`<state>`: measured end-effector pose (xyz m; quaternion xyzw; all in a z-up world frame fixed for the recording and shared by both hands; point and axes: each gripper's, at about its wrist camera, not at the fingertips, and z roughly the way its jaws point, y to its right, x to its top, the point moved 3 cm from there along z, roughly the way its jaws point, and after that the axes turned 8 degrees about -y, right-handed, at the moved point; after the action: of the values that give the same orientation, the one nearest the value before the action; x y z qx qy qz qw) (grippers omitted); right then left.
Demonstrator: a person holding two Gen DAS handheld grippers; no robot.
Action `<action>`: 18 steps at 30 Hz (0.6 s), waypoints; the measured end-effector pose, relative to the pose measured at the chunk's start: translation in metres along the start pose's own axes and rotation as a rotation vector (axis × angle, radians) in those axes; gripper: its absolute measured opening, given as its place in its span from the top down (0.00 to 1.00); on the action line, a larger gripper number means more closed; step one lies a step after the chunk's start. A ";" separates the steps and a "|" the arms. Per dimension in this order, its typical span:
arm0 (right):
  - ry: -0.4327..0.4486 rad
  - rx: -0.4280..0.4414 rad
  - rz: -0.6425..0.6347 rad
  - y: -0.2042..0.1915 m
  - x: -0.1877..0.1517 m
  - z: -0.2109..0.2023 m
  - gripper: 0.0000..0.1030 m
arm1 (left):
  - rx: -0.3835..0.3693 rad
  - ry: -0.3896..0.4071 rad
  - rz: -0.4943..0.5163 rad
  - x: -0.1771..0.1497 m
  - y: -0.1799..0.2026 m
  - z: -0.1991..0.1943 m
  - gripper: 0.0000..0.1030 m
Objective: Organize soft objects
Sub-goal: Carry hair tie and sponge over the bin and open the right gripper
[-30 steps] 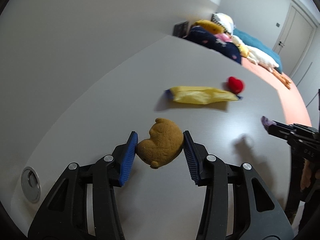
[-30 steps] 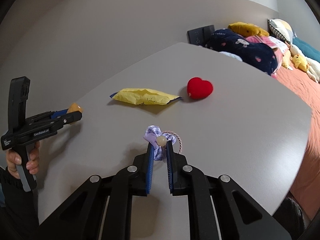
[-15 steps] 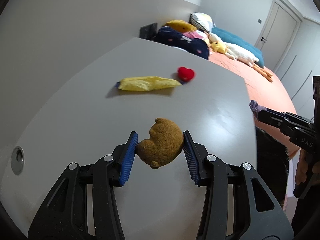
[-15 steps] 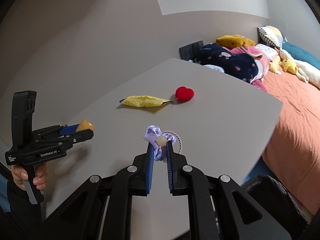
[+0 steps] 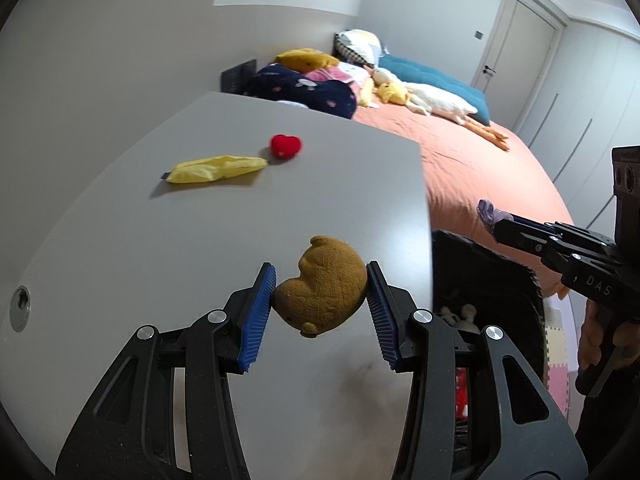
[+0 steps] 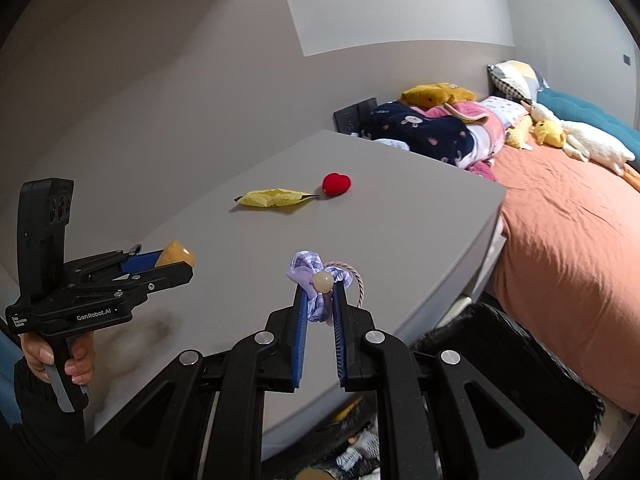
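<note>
Seen from the left wrist camera, the left gripper [image 5: 320, 294] is clamped on a brown plush toy [image 5: 322, 286], its blue pads pressing both sides of the toy, which hangs above the near part of the grey table [image 5: 200, 240]. Compared with a second ago, the view has pulled back and risen: the table's right edge now shows, with a dark bin [image 5: 484, 280] beside it that was out of sight before. The yellow pouch [image 5: 216, 168] and red plush heart [image 5: 285, 146] lie farther off, just beside each other near the table's far side, unmoved. The right gripper [image 5: 490, 212] enters from the right, a scrap of purple cloth at its tip; the hand beneath it is cut off by the frame edge. What lies inside the bin is too dark to make out. Seen from the right wrist camera, the right gripper [image 6: 320, 300] is closed tight on a purple hair tie [image 6: 316, 280] with a pale bead and a cord loop, held above the table's near edge. Earlier the table filled this view; now its corner, the orange bed [image 6: 560, 240] and the bin [image 6: 520, 360] below appear. The left gripper [image 6: 176, 264] is at far left with only a sliver of the brown toy visible. The bin's contents at the bottom are blurred.
</note>
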<state>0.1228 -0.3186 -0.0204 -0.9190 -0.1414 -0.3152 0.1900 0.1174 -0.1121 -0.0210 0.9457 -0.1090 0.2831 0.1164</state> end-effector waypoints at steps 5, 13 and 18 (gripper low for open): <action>0.005 -0.021 0.009 0.007 -0.018 -0.015 0.87 | -0.017 -0.008 0.030 -0.008 0.025 -0.002 0.56; 0.028 -0.063 0.059 0.027 -0.041 -0.042 0.87 | -0.060 -0.015 0.088 -0.015 0.064 0.003 0.56; 0.053 -0.095 0.093 0.045 -0.054 -0.063 0.87 | -0.092 -0.023 0.134 -0.018 0.095 0.007 0.56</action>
<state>0.0655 -0.3935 -0.0203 -0.9239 -0.0784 -0.3367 0.1641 0.0806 -0.2022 -0.0216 0.9331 -0.1863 0.2742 0.1395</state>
